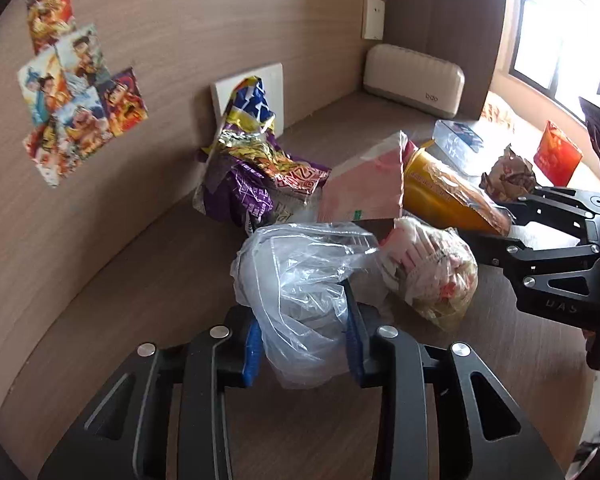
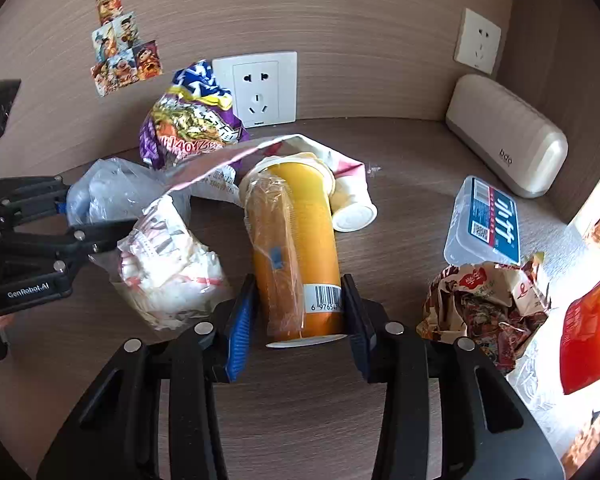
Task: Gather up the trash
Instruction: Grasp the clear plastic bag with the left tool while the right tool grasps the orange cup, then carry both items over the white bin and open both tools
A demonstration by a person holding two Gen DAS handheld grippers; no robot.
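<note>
My left gripper (image 1: 304, 344) is shut on a crumpled clear plastic bag (image 1: 300, 280), also seen in the right wrist view (image 2: 112, 192). My right gripper (image 2: 300, 312) has its blue pads against both sides of an orange cup (image 2: 308, 248) lying on its side with a plastic sleeve over it; the cup also shows in the left wrist view (image 1: 440, 192). Beside them lie a clear bag of white and red wrappers (image 2: 168, 268), a purple snack packet (image 2: 188, 128), a pink paper packet (image 1: 364, 192) and a crumpled brown wrapper (image 2: 488, 300).
The brown wooden desk (image 2: 300, 408) meets a wall with a socket (image 2: 260, 88). A beige case (image 2: 508, 144) stands at the back right. A clear plastic box with a blue label (image 2: 484, 224), a small white cup (image 2: 352, 212) and a red packet (image 2: 588, 340) lie at the right.
</note>
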